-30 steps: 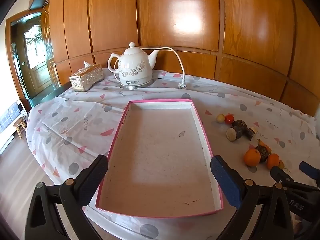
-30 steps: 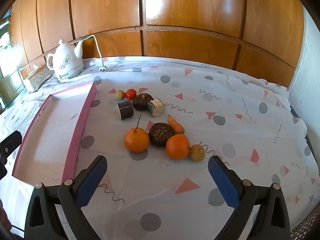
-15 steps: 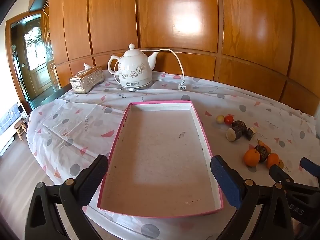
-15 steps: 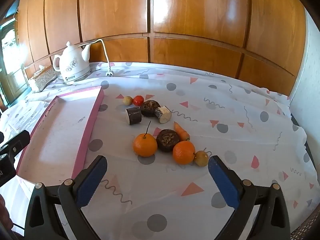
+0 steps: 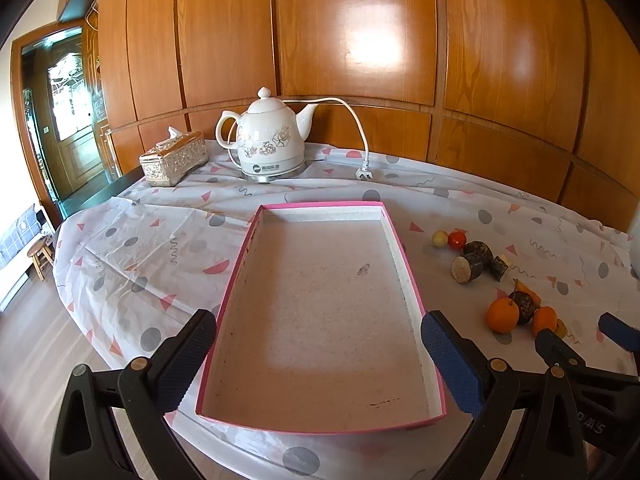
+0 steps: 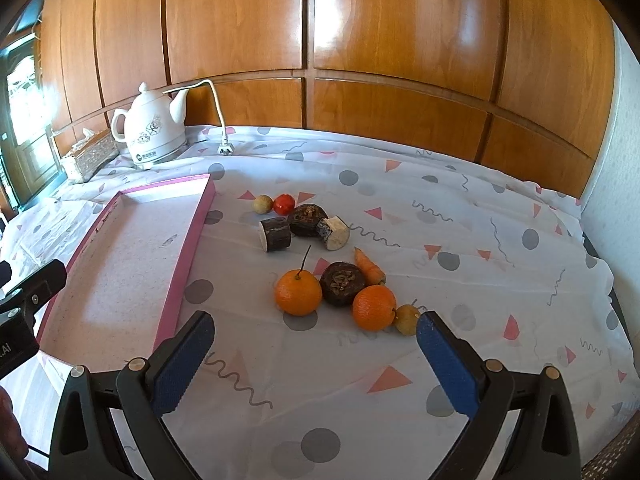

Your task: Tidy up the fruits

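A shallow pink-rimmed tray (image 5: 394, 236) lies empty on the patterned tablecloth; it also shows in the right wrist view (image 6: 192, 236). Right of it lie two oranges (image 6: 298, 293) (image 6: 374, 307), a carrot (image 6: 370, 270), a red tomato (image 6: 284, 204), small yellowish fruits (image 6: 407, 319) (image 6: 262, 204) and dark brown pieces (image 6: 342, 283) (image 6: 276, 233). My left gripper (image 5: 318, 358) is open and empty over the tray's near end. My right gripper (image 6: 312, 354) is open and empty, just in front of the oranges.
A white kettle (image 5: 270, 140) with a cord and loose plug (image 5: 365, 175) stands at the back, beside a tissue box (image 5: 174, 158). Wood panelling runs behind the table. The table edge drops to the floor at left (image 5: 60, 280). The right gripper shows at lower right (image 5: 580, 356).
Both grippers have drawn back and risen slightly, so tray and fruit look a little farther away. Both stay open. Nothing on the table has moved.
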A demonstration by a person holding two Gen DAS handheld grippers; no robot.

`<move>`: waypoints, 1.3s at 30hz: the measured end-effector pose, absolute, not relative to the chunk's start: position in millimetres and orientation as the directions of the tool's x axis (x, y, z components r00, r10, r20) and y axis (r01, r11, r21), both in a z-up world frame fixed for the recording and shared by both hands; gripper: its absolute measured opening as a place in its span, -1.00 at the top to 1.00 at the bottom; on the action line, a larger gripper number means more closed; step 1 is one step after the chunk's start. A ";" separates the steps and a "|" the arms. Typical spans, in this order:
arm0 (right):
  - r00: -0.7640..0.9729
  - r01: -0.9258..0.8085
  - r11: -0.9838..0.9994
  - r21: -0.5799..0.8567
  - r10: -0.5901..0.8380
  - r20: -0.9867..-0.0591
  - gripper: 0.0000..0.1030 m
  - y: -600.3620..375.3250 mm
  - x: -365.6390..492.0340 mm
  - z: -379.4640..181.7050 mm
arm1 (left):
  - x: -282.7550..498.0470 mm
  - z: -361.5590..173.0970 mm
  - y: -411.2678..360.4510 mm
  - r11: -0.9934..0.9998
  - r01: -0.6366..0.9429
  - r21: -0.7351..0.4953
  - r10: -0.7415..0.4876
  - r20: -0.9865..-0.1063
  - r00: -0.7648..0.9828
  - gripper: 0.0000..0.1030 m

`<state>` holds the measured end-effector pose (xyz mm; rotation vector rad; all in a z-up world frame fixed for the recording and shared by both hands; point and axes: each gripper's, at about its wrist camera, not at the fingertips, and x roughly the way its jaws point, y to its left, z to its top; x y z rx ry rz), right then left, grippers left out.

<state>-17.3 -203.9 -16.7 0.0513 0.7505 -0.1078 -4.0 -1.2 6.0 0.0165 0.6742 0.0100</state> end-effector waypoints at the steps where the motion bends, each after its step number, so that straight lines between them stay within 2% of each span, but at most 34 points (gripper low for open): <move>1: 0.727 0.114 0.993 0.007 -0.079 -0.682 -0.99 -203.4 -17.5 -16.6 | -4.3 5.9 -0.9 1.000 -0.003 0.018 0.013 -0.625 0.781 -0.99; 39: 0.734 0.100 0.995 0.001 -0.073 -0.676 -0.99 -200.1 -17.2 -16.4 | -2.7 0.4 1.5 1.000 -0.010 0.007 0.012 -0.643 0.766 -0.99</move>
